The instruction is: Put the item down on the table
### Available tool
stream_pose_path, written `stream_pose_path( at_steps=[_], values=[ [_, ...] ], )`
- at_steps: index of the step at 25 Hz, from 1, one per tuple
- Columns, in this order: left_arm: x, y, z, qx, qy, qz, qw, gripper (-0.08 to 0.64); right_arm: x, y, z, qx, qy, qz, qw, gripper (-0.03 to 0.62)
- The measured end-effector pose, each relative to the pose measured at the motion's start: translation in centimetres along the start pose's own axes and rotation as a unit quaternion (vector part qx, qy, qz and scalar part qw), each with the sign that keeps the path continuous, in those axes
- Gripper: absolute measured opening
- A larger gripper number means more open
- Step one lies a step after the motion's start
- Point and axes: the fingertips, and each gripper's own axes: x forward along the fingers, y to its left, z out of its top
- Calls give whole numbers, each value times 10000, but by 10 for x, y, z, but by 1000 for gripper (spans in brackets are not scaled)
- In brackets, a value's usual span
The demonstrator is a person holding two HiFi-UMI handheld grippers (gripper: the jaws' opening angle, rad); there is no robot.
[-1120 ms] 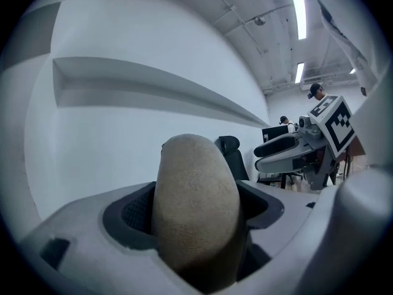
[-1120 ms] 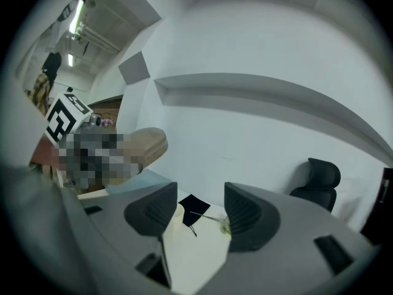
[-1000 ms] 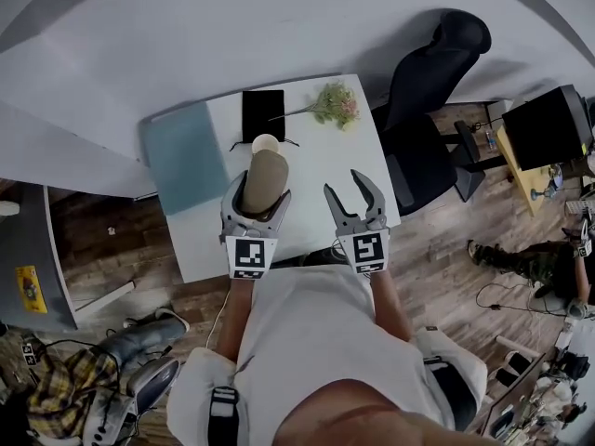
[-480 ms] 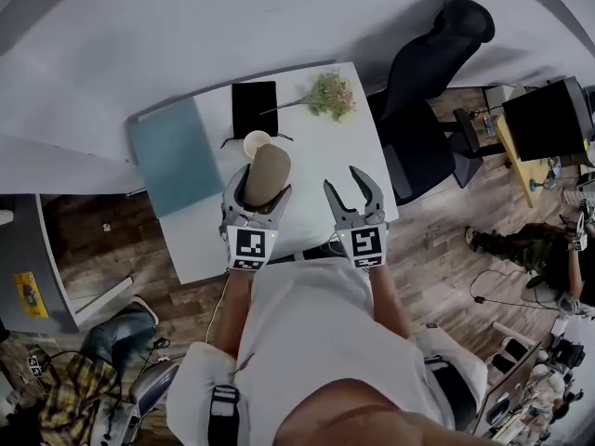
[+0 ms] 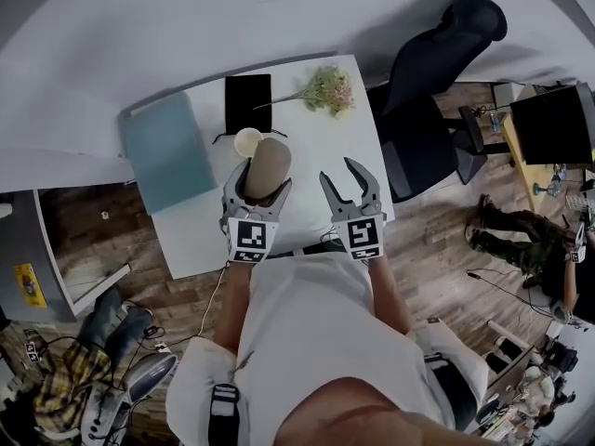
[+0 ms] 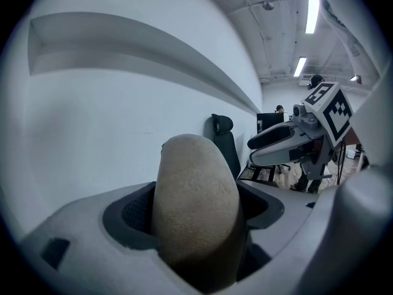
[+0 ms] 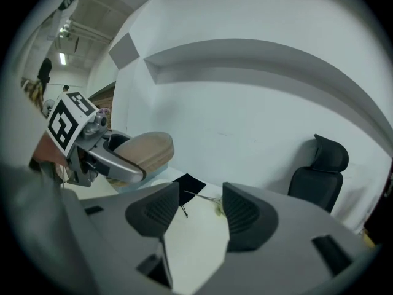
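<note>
Tan cylinder is clamped between the fingers of the left gripper and held over the desk, apparently not yet set down. The right gripper has its fingers spread, nothing between them. Next, I judge, lower it onto bare desk below the fingers, then release.

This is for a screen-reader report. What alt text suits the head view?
From above, the left gripper holds a tan item over a white table, beside the open, empty right gripper. A blue mat, black pouch, cup and flowers lie on the table.
</note>
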Motion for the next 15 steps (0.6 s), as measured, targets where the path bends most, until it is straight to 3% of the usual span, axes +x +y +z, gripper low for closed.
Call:
stream_pose_path(
  at_steps=[15],
  values=[
    [40, -27, -24, -157, 398, -71, 9991, 394, 12, -19, -42, 191, 275, 254, 9991, 219]
  ],
)
